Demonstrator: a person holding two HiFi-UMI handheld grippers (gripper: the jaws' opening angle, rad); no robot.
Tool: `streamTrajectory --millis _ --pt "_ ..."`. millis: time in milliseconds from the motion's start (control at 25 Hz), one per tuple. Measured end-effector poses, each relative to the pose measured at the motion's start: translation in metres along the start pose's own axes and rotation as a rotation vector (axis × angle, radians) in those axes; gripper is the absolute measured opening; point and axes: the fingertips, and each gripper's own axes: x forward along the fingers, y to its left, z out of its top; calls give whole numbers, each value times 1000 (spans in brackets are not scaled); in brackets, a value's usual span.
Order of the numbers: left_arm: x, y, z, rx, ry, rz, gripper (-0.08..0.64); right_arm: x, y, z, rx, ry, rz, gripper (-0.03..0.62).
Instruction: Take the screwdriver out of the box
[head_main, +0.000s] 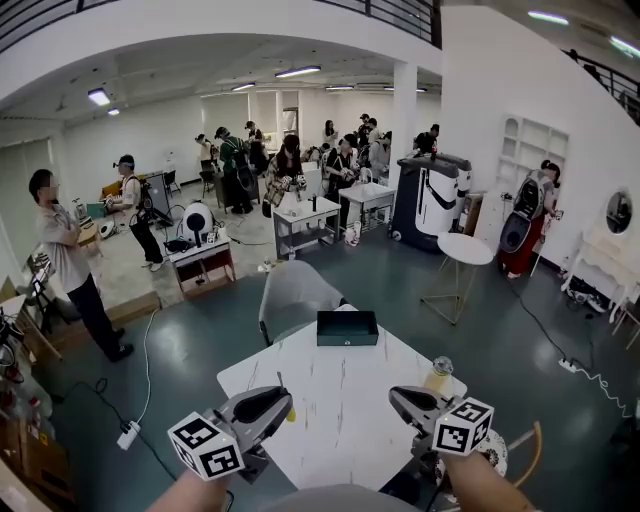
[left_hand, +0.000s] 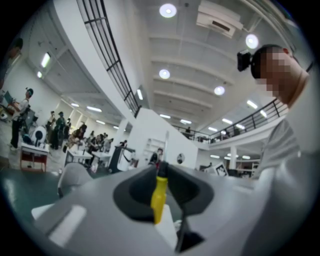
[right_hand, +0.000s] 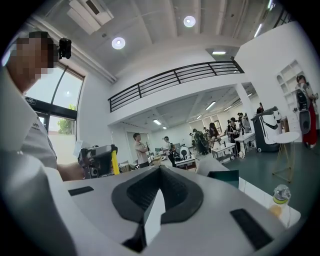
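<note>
Screwdriver (left_hand: 159, 197) stood upright, clamped in my left gripper (left_hand: 161, 169), yellow handle below the jaws and shaft above, well apart from the box (head_main: 347, 328) ahead at the far edge of the table (head_main: 340, 420); my right gripper (right_hand: 159, 170) was closed, empty.

A yellow-handled screwdriver (left_hand: 159, 196) with a thin metal shaft stands upright, tip up, clamped in the left gripper (head_main: 272, 403). A dark green rectangular box (head_main: 347, 328) sits at the far edge of the white table (head_main: 340, 410).
</note>
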Motion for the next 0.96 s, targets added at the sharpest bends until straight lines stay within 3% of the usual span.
streamTrajectory --millis 960 --pt "4 -13 2 16 -5 -13 72 -10 1 1 -29 35 7 8"
